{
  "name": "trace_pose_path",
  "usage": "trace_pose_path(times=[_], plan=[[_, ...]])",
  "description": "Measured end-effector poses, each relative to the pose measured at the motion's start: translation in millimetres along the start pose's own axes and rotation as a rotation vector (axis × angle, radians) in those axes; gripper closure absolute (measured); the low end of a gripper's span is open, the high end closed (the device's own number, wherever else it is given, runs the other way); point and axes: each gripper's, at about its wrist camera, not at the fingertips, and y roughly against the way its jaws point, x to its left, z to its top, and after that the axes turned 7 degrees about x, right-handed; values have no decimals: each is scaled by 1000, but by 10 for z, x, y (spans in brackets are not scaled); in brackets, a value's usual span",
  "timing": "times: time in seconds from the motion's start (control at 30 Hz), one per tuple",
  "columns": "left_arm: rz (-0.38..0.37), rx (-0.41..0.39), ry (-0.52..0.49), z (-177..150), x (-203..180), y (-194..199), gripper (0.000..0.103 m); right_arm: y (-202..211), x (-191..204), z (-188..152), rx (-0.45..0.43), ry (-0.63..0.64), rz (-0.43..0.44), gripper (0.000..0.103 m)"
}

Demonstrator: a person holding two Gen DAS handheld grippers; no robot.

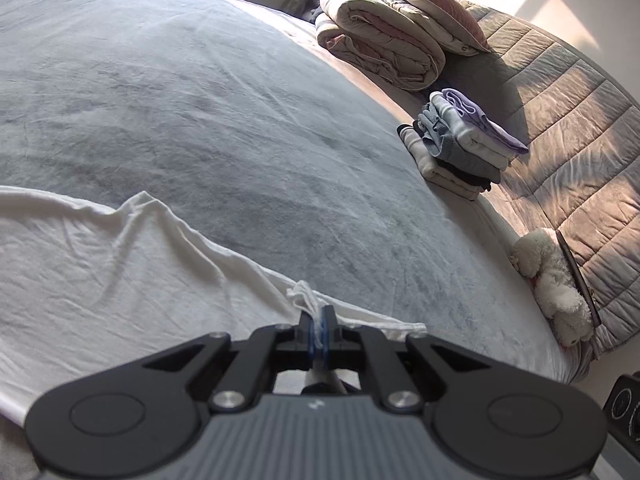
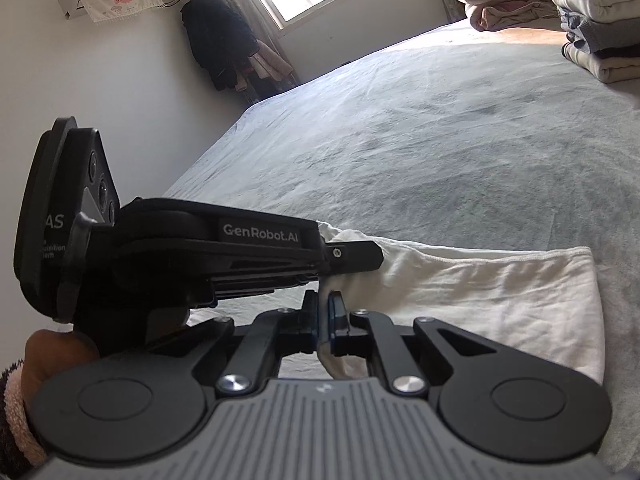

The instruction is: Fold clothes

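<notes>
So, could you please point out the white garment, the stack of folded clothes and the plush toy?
white garment [image 1: 100,264]: left wrist view, on its wrinkled body.
stack of folded clothes [image 1: 464,140]: left wrist view, on its middle layers.
plush toy [image 1: 548,276]: left wrist view, on its white fur.

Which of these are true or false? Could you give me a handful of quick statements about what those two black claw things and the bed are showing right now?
1. Both grippers pinch the white garment. True: left gripper, right gripper.
2. The bed cover is red. False: pale grey.
3. A stack of folded clothes sits on the bed. True.
4. The plush toy is black. False: white.
</notes>
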Motion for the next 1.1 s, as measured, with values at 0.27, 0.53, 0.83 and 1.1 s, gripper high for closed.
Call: trace_pose_path(times=[0.27, 0.53, 0.83, 1.1], plan=[[111, -15, -26, 198, 401, 263, 100, -430, 346, 134, 47, 19, 95, 95], [120, -64, 3, 303, 1023, 482, 100, -931, 769, 212, 83, 55, 134, 95], [172, -118, 85, 371, 1737, 746, 100, -1519, 1169, 209, 113, 55, 191, 95], [228, -168, 191, 328, 2250, 944, 100, -1969, 1531, 157, 148, 46, 249, 95]])
